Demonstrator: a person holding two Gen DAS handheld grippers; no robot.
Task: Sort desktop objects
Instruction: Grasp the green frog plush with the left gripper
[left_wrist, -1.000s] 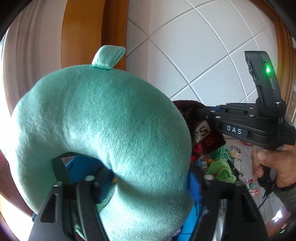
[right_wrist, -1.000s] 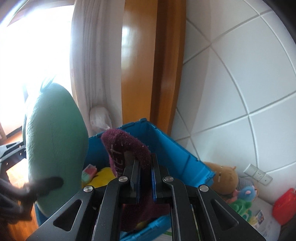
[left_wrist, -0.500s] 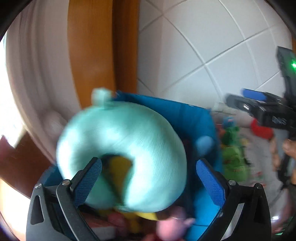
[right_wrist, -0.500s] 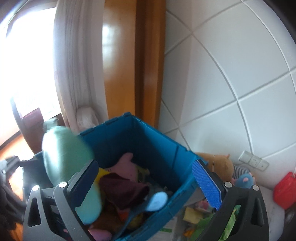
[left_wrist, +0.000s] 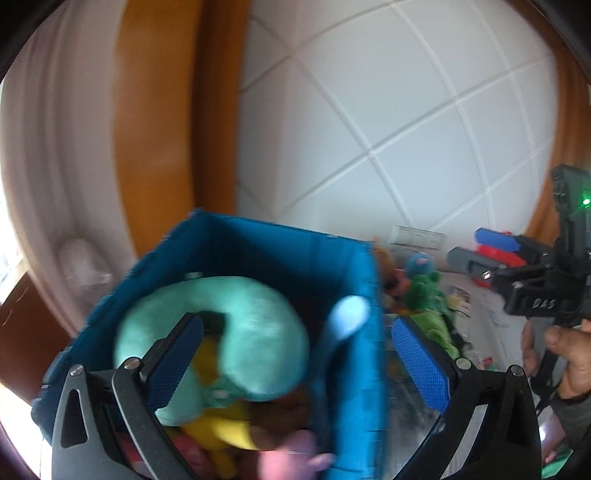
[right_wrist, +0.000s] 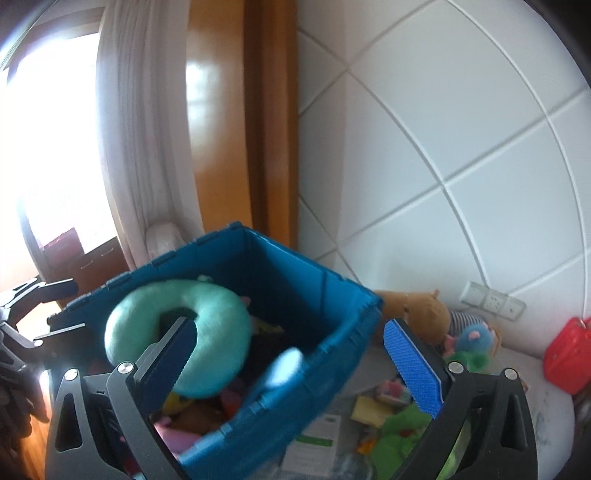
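A mint-green neck pillow (left_wrist: 255, 332) (right_wrist: 218, 332) lies in the blue storage bin (left_wrist: 295, 243) (right_wrist: 332, 295), on top of yellow, pink and dark soft toys. A pale blue piece (left_wrist: 347, 314) hangs over the bin's right rim. My left gripper (left_wrist: 295, 354) stands open above the bin with nothing between its blue pads. My right gripper (right_wrist: 291, 354) is open too and holds nothing, over the bin's right corner. The right gripper also shows at the right of the left wrist view (left_wrist: 480, 258), held by a hand (left_wrist: 569, 354).
Loose toys lie on the white surface right of the bin: a brown plush (right_wrist: 413, 310), a green plush (left_wrist: 428, 291), a blue plush (right_wrist: 472, 336), a red box (right_wrist: 569, 354), cards and papers. White tiled wall behind, wooden frame and curtain to the left.
Both grippers opened: the left let go of the green pillow and the right let go of the dark red cloth. Both things dropped into the blue bin, and the grippers drew back.
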